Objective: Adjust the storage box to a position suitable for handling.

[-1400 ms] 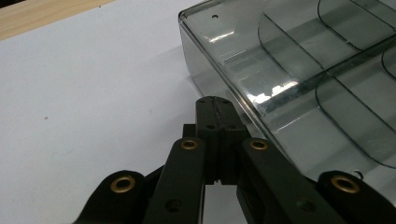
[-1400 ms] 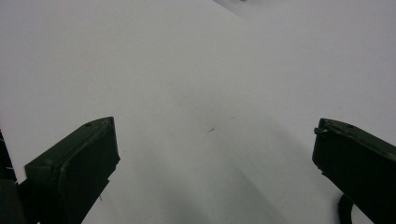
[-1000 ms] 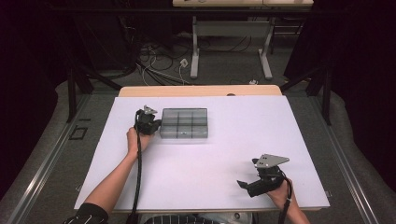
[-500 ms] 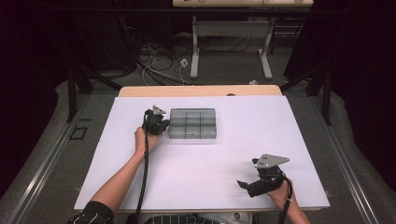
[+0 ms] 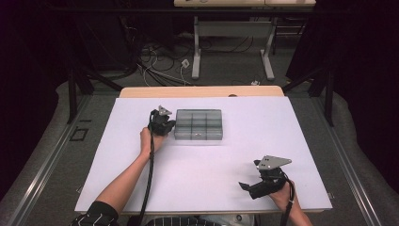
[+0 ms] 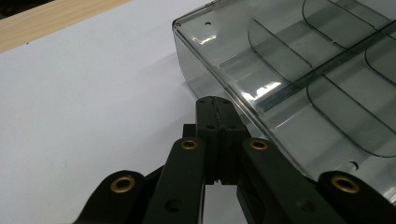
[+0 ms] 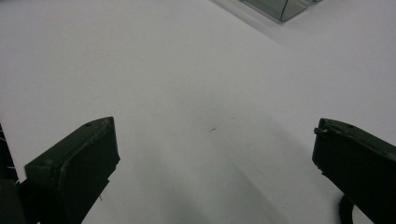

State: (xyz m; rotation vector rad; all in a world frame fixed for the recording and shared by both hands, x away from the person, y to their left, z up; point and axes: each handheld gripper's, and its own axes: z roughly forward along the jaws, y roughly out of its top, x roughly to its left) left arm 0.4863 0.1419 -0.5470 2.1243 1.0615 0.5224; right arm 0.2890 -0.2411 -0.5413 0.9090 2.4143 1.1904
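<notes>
At nine o'clock of the clear box [image 5: 198, 125], my left tool [image 5: 170, 124], jaws together, presses its wall; it may skid or tip. Right tool [image 5: 245, 186] gapes idle.

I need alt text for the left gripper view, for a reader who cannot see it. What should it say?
The left gripper, its two black jaws shut together with nothing between them, meets the side wall of a clear grey plastic organizer box with empty compartments. The box stands on a white table top.
</notes>
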